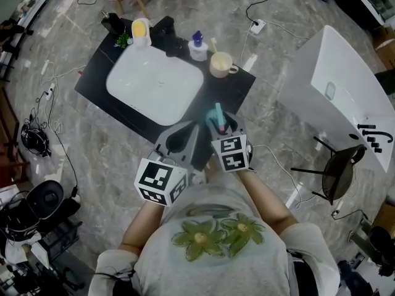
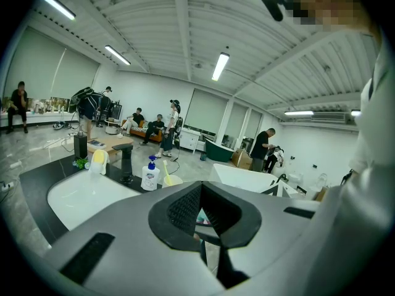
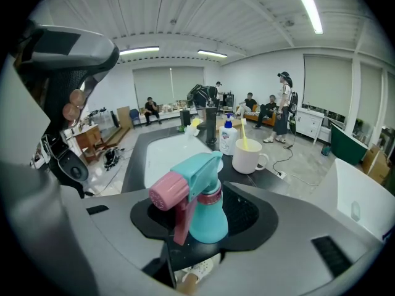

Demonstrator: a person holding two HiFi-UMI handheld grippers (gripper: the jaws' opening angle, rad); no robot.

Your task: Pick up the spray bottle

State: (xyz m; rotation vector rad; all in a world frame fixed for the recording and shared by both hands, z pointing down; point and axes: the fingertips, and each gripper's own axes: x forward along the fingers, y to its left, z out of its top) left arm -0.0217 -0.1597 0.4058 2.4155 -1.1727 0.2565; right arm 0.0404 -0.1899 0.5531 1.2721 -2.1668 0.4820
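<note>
Your left gripper sits at the near edge of the black countertop, in front of the white rectangular basin sunk into it. In the left gripper view its jaws are drawn together, leaving only the hollow between the black pads, with nothing in it. This claw is not touching the teal plastic spray bottle with the pink nozzle and trigger, which stands just beside it to the right.

Your right gripper has that bottle. In the right gripper view the black pads are clamped on either side of the teal body, just under the pink collar. The bottle stands upright between them, its head above the jaws and its pink nozzle pointing to the left of that view. From the head view it hangs over the near right edge of the countertop, close to your body. You cannot tell from any view whether its base touches the surface.

Along the far edge of the countertop, well apart from both grippers, stand from left to right:
- a black box
- a small green plant
- a yellow bottle
- a black faucet
- a white bottle with a blue pump
- a cream mug with a yellow toothbrush in it, near the right corner
</note>
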